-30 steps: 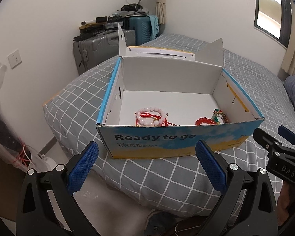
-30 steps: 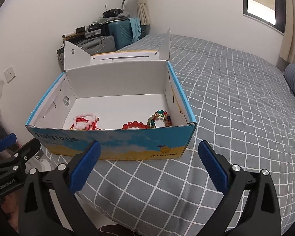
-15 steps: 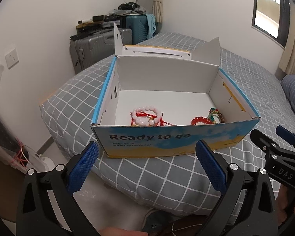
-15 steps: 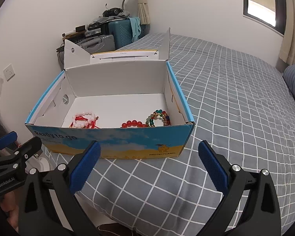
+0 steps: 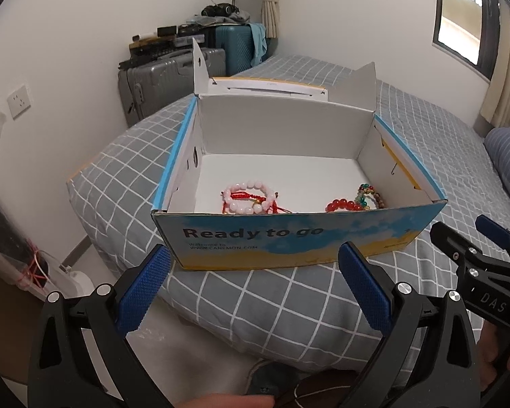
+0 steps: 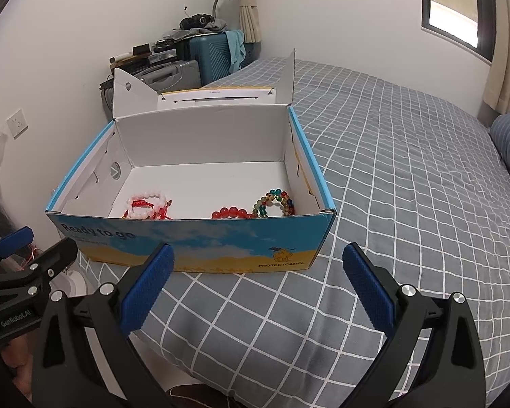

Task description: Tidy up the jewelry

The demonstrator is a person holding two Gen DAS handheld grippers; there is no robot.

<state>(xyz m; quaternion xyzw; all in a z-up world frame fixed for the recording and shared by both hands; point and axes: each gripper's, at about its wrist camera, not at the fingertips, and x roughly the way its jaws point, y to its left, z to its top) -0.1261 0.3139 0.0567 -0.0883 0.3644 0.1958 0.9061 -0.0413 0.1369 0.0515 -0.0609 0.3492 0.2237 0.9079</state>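
Left wrist view: left gripper fingers wide, empty; blue-yellow printed cardboard box just ahead w/ pink bead bracelet, red bead bracelet. Right gripper likewise wide, empty.

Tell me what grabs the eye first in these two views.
An open cardboard box printed "Ready to go" sits at the near end of a grey checked bed. On its white floor lie a pink bead bracelet at left and red beads beside a multicoloured bracelet at right. Both blue-padded tools, left and right, hang open before it.
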